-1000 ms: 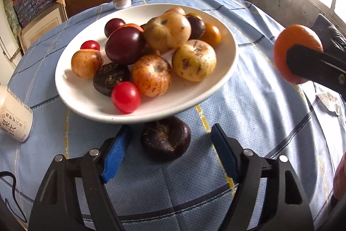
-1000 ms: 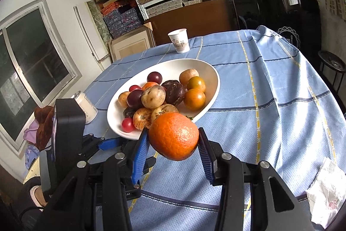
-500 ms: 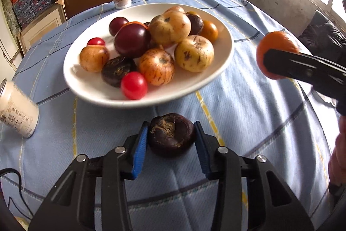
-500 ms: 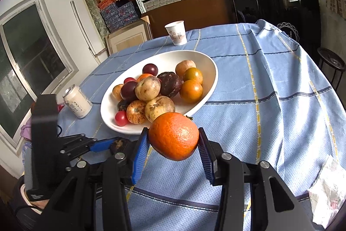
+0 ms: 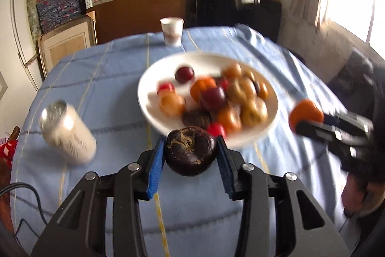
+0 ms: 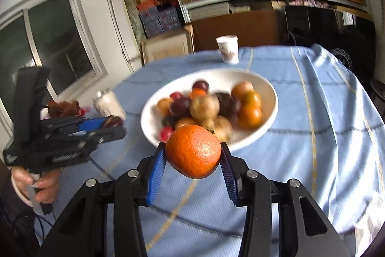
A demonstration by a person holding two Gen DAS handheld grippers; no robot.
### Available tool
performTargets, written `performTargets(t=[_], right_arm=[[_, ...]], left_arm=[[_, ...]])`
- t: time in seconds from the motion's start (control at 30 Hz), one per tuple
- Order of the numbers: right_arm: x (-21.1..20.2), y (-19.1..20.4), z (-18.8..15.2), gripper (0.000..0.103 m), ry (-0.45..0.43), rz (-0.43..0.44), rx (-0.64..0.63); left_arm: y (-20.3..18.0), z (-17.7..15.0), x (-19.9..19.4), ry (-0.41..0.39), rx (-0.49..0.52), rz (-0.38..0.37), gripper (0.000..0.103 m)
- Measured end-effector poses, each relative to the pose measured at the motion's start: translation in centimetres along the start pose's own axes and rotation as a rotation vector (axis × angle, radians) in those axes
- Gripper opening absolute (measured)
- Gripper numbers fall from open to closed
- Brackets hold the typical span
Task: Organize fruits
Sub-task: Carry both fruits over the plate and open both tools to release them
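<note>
Your left gripper (image 5: 191, 155) has just clamped the dark fruit (image 5: 190, 151) and lifted it off the cloth, low centre of frame. Your right gripper (image 6: 193, 158) pinches the orange (image 6: 193, 154). Both now need the white plate (image 5: 149, 110).

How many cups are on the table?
1. The cup stands at the far edge of the table, behind the plate. The can left of the plate is not a cup.
</note>
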State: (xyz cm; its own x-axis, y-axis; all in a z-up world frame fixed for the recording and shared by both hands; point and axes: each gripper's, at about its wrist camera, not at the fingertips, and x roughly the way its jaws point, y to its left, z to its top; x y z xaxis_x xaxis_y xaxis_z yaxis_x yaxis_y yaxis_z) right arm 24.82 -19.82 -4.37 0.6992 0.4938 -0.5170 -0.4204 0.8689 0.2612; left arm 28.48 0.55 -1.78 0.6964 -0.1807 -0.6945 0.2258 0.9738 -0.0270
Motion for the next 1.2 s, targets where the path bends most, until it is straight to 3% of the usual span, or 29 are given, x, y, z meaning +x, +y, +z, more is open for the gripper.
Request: performTargets(t=[0.13, 0.3, 0.6, 0.67, 0.73, 0.9, 1.0, 1.2], right_arm=[[2.1, -0.7, 3.3, 0.045, -0.061, -0.042, -0.003], [6.5, -3.2, 6.1, 0.045, -0.030, -0.046, 0.086], [11.1, -4.2, 7.3, 0.047, 0.029, -0.080, 0.065], [11.1, -4.3, 7.2, 0.051, 0.026, -0.067, 0.070], [10.6, -4.2, 7.3, 0.055, 0.017, -0.065, 0.061], [8.1, -3.0, 7.8, 0.062, -0.017, -0.073, 0.040], [5.3, -2.1, 7.5, 0.079, -0.045, -0.081, 0.041], [-0.7, 2.0, 5.2, 0.097, -0.024, -0.179, -0.048]], left_arm=[[0.8, 4.3, 2.0, -0.045, -0.025, 0.015, 0.040], [1.7, 8.0, 6.9, -0.010, -0.056, 0.049, 0.040], [1.6, 10.0, 12.4, 0.042, -0.038, 0.097, 0.041], [1.6, 10.0, 12.7, 0.038, -0.033, 0.110, 0.045], [1.6, 9.9, 12.2, 0.015, -0.039, 0.129, 0.062], [1.3, 9.4, 9.3, -0.026, -0.043, 0.151, 0.080], [0.9, 8.5, 5.8, -0.075, -0.037, 0.159, 0.095], [0.0, 5.3, -2.4, -0.146, -0.032, 0.145, 0.098]])
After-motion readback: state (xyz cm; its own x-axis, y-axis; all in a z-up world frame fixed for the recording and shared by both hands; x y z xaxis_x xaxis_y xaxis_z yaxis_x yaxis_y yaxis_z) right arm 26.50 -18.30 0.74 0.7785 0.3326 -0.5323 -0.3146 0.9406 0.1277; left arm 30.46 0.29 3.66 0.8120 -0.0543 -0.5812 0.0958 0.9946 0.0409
